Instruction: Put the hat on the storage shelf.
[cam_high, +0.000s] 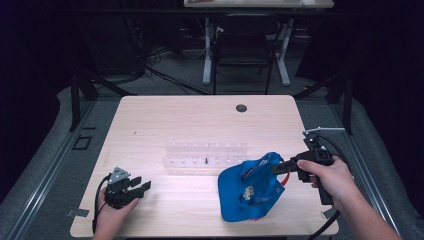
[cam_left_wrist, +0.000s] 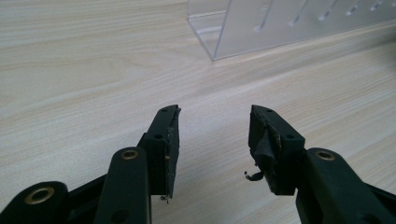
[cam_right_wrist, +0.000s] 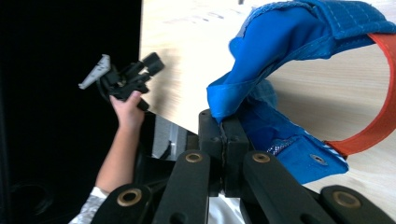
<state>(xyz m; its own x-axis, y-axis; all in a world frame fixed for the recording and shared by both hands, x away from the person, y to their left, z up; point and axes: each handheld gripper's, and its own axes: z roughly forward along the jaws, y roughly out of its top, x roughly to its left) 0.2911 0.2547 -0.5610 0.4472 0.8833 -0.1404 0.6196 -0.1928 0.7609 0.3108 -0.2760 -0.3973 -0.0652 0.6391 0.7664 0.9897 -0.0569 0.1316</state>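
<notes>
A blue cloth bag (cam_high: 250, 192) with an orange strap lies on the wooden table (cam_high: 165, 125) at the front right. My right gripper (cam_high: 280, 167) is shut on the bag's upper edge, lifting that edge off the table. In the right gripper view the jaws pinch the blue fabric (cam_right_wrist: 280, 60), and the orange strap (cam_right_wrist: 380, 116) loops to the right. My left gripper (cam_high: 142, 186) rests low near the front left edge, open, with bare wood between its fingers (cam_left_wrist: 169, 140). The left gripper (cam_right_wrist: 152, 65) shows far off in the right gripper view.
A clear plastic rack (cam_high: 207, 156) with slots stands across the table's middle, its corner (cam_left_wrist: 243, 28) ahead of the left gripper. A round cable hole (cam_high: 241, 108) sits near the far edge. Another table's legs and cables stand on the floor behind.
</notes>
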